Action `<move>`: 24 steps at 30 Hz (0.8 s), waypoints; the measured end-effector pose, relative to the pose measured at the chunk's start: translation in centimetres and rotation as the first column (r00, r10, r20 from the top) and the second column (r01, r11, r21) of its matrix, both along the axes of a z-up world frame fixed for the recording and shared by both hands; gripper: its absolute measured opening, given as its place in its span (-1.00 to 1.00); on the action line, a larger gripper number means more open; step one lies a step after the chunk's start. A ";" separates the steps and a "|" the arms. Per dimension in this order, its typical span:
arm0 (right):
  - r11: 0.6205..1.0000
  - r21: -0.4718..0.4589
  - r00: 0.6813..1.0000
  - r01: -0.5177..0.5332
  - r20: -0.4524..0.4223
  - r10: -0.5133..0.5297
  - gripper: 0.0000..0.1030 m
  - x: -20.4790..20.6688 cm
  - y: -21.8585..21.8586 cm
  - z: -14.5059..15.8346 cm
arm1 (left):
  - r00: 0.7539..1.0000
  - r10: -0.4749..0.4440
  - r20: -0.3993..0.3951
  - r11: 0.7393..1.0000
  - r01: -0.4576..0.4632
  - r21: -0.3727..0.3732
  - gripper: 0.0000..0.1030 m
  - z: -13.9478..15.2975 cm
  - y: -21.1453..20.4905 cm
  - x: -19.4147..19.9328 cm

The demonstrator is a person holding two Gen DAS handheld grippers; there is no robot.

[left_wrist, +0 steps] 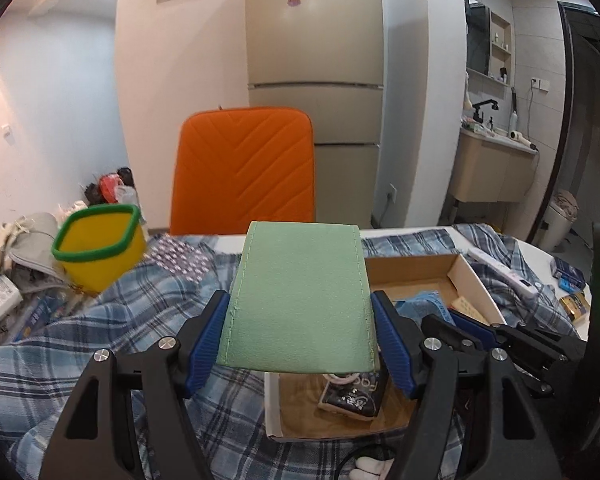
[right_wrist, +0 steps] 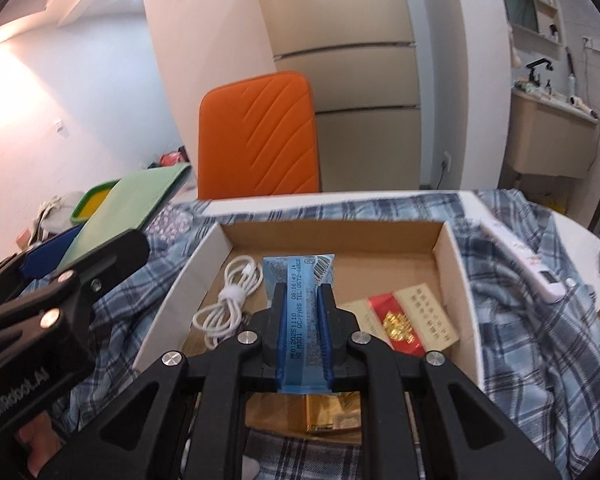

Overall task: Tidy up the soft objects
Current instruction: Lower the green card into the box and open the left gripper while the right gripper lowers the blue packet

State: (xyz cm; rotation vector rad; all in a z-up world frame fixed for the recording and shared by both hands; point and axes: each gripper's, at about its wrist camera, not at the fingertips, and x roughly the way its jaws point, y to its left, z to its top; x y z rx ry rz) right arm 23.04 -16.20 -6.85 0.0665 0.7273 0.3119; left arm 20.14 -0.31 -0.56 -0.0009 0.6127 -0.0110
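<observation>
My left gripper (left_wrist: 300,308) is shut on a flat light green pouch (left_wrist: 300,300) and holds it in the air above the blue plaid cloth (left_wrist: 100,360); the pouch also shows at the left of the right wrist view (right_wrist: 128,212). My right gripper (right_wrist: 303,304) is shut on a blue snack packet (right_wrist: 300,280) and holds it over the open cardboard box (right_wrist: 456,280). Inside the box lie a coiled white cable (right_wrist: 228,300), a red and cream card packet (right_wrist: 404,320) and a gold packet (right_wrist: 324,412).
A yellow bin with a green rim (left_wrist: 100,248) stands at the left. An orange chair (left_wrist: 244,168) is behind the table. A white remote (right_wrist: 528,260) lies on the plaid cloth to the right of the box. Clutter is piled at the far left (left_wrist: 16,280).
</observation>
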 end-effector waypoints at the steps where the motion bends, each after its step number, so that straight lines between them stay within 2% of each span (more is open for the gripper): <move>1: 1.000 -0.012 1.000 -0.005 -0.005 0.005 -0.75 -0.1 0.1 -0.1 | 1.000 -0.004 -0.009 1.000 0.004 -0.005 0.40 -0.2 0.0 0.1; 9: 1.000 -0.025 0.999 -0.005 -0.044 0.004 -0.75 0.4 -0.2 -1.2 | 0.996 -0.020 -0.089 0.998 0.014 -0.065 0.40 -1.6 0.5 1.1; 18: 1.000 -0.013 0.998 0.021 -0.056 -0.021 -0.74 0.8 -1.3 -0.9 | 0.989 -0.035 -0.140 0.998 0.027 -0.063 0.40 -3.2 -0.1 2.0; 24: 0.998 -0.034 0.998 0.053 -0.033 -0.054 -0.72 1.0 -2.4 -0.3 | 0.984 -0.036 -0.172 0.998 0.026 -0.060 0.41 -4.1 -0.2 2.3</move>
